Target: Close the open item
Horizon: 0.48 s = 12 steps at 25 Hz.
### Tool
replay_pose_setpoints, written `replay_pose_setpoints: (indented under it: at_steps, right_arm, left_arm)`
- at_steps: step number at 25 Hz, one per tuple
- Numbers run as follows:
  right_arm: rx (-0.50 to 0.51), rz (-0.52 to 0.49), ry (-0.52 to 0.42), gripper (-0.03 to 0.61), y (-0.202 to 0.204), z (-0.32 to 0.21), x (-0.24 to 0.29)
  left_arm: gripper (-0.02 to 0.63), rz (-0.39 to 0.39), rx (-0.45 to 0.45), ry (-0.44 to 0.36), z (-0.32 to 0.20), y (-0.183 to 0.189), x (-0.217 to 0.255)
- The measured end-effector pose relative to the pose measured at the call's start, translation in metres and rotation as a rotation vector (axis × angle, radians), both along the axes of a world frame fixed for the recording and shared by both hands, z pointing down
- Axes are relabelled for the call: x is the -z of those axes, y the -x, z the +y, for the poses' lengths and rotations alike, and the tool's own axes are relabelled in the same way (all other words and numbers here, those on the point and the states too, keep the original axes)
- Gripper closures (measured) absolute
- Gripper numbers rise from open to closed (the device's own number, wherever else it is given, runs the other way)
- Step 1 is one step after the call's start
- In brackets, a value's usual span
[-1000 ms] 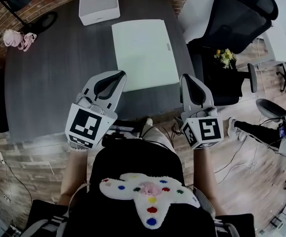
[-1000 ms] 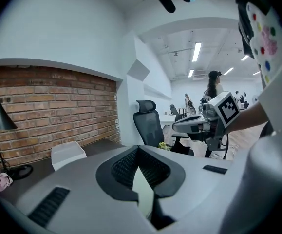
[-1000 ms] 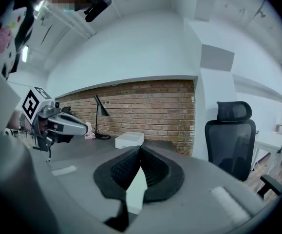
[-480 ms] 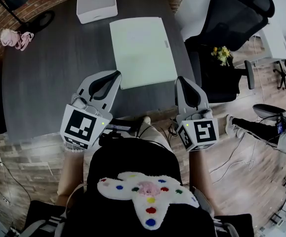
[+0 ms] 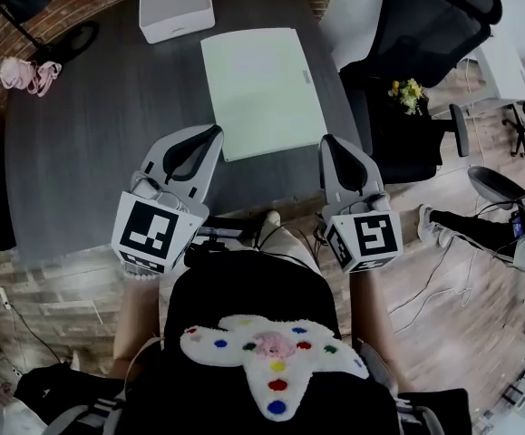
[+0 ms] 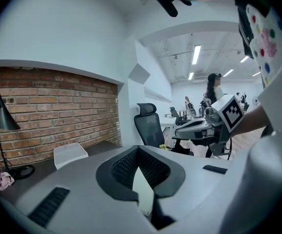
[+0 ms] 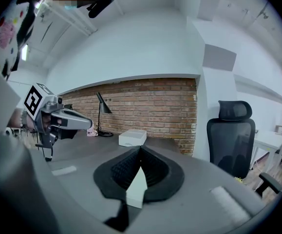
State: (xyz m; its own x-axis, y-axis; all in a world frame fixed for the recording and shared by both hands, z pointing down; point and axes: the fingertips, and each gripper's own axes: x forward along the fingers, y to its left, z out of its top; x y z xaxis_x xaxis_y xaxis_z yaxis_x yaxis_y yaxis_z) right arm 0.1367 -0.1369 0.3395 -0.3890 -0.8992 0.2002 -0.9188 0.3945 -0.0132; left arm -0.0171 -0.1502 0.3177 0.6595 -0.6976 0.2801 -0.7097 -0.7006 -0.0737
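Observation:
A pale green flat rectangular item (image 5: 262, 89), thin like a laptop, lies flat with its lid down on the dark grey table (image 5: 90, 152). My left gripper (image 5: 213, 135) hovers over the table's near edge, just left of the item's near corner, jaws shut and empty. My right gripper (image 5: 329, 143) is held off the item's near right corner, also shut and empty. In the left gripper view the closed jaws (image 6: 138, 148) frame a sliver of the pale item (image 6: 143, 191). The right gripper view shows the same past its tips (image 7: 141, 148), with the item (image 7: 137, 191) below.
A white box (image 5: 176, 3) stands at the table's far side, a pink bundle (image 5: 26, 72) and a black lamp base at the far left. A black office chair (image 5: 425, 53) with yellow flowers (image 5: 407, 93) stands right of the table. A brick wall (image 7: 145, 106) lies behind.

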Motion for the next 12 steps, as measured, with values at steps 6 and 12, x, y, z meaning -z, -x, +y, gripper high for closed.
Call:
replay_pose_setpoints:
  at_steps: [6,12]
  right_arm:
    - [0.004,-0.015,-0.014,0.571,0.0032,0.0011,0.0048]
    - [0.011,-0.006,-0.017,0.571,0.0057,0.0003,0.0067]
  left_arm:
    - [0.607,-0.003,0.005,-0.002,0.0007,0.0014,-0.0009]
    - [0.607,-0.004,0.009,-0.002,0.0013,0.0030,-0.0004]
